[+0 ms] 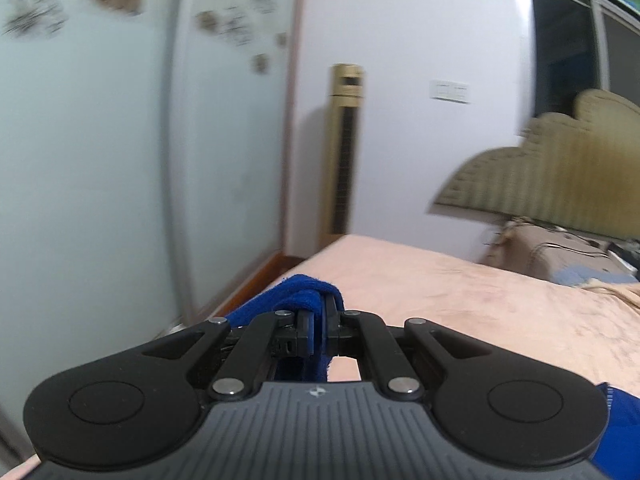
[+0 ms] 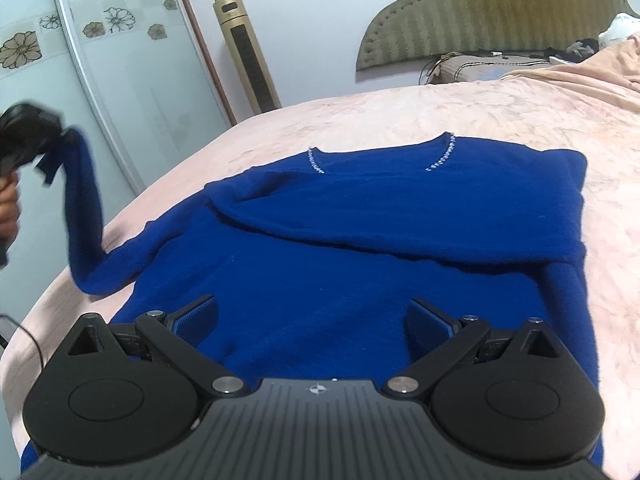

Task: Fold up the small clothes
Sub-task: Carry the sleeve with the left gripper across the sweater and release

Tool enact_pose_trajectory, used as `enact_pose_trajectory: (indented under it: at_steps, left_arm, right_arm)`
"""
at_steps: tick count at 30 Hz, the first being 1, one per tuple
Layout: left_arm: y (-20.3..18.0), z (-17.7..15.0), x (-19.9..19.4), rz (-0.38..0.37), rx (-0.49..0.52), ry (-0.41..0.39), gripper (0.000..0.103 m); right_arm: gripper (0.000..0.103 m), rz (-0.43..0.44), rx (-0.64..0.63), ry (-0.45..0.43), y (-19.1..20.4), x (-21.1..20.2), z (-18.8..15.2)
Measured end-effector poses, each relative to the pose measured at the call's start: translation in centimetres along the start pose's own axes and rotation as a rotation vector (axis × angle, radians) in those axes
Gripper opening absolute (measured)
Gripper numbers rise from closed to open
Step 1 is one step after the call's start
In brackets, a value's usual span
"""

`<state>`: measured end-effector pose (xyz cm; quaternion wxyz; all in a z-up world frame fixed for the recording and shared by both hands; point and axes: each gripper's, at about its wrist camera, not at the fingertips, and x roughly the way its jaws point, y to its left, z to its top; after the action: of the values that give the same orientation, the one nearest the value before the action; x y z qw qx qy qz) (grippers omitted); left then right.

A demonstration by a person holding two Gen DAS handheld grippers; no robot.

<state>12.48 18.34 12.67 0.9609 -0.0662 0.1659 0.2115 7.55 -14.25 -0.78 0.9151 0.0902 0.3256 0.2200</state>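
The left claw (image 1: 318,320) was raised above the left edge of the bed (image 2: 500,116) and was closed on the cuff of the left sleeve (image 2: 82,216), blue cloth being pinched between its fingers. In the right wrist view the left claw (image 2: 48,136) was seen blurred at the far left, gripped by a hand (image 2: 9,212), with the sleeve hanging from it in a steep curve down to the bedcover. The right claw (image 2: 312,320) was held low over the lower body of the blue sweater (image 2: 360,240), its jaws spread wide and nothing held between them; whether the fingers (image 2: 196,322) touched the cloth could not be told. The sweater was laid flat on the pink bedcover, its long axis running from the near edge of the bed toward the headboard (image 2: 492,8), with the beaded neckline (image 2: 442,156) pointed that way. The other sleeve (image 2: 400,220) was laid folded across the chest. A gold tower fan (image 2: 250,52) was stood against the wall beyond the bed's far left corner.
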Motion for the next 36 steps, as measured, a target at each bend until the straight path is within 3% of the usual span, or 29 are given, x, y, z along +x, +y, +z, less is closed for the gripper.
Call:
enact_pose_trajectory:
  at_steps: [7, 14, 27, 30, 34, 35, 36]
  left_arm:
    - [-9.1, 0.2, 0.5, -0.192, 0.116, -0.034, 0.003]
    - [-17.1, -3.8, 0.7, -0.385, 0.263, 0.021, 0.003]
    - [-25.8, -9.7, -0.9, -0.591, 0.420, 0.100, 0.004]
    - [-27.1, -10.8, -0.9, -0.655, 0.449, 0.169, 0.004]
    - [-28.3, -12.2, 0.3, -0.741, 0.471, 0.334, 0.009]
    - [-28.3, -12.4, 0.6, -0.754, 0.474, 0.373, 0.012]
    - [-28.2, -12.6, 0.8, -0.767, 0.472, 0.395, 0.022]
  right_arm:
    - [0.102, -0.036, 0.050, -0.033, -1.9, -1.0, -0.2]
    - [0.101, -0.093, 0.112, -0.049, -4.3, -1.7, -0.5]
    - [0.100, -0.146, 0.164, -0.067, -7.2, -2.8, -1.3]
    - [0.100, -0.151, 0.164, -0.067, -7.6, -3.0, -1.4]
    - [0.100, -0.165, 0.155, -0.067, -7.6, -3.3, -1.5]
    - [0.100, -0.167, 0.154, -0.067, -7.7, -3.4, -1.6]
    - [0.100, -0.170, 0.153, -0.066, -7.7, -3.4, -1.6]
